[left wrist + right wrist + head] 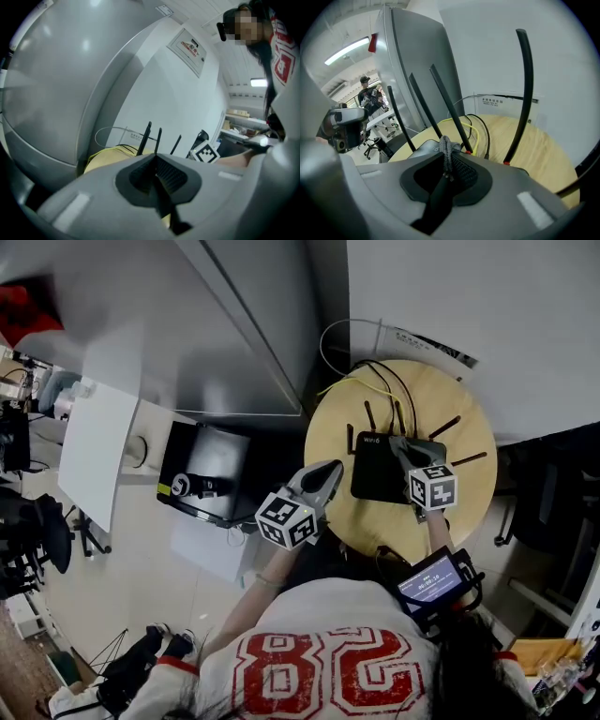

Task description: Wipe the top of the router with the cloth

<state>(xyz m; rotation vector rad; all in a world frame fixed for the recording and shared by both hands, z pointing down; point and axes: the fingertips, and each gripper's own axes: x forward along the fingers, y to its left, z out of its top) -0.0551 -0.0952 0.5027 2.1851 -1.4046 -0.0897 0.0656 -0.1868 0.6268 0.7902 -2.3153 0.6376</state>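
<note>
A black router [380, 468] with several upright antennas lies on the round wooden table [459, 418]. My right gripper [400, 448] is over the router's right part. In the right gripper view that gripper [446, 155] is shut on a bunched grey cloth [446, 146], with the antennas [449, 112] rising just beyond it. My left gripper [332, 469] hovers at the table's left edge, beside the router. Its jaws [155, 158] are shut with nothing between them, and the antennas [146, 137] stand ahead of it.
Yellow and black cables [373, 376] loop behind the router at the table's back edge. A black box-like device [206, 472] sits on the floor to the left. White wall panels stand behind the table. A dark chair [544, 507] is at the right.
</note>
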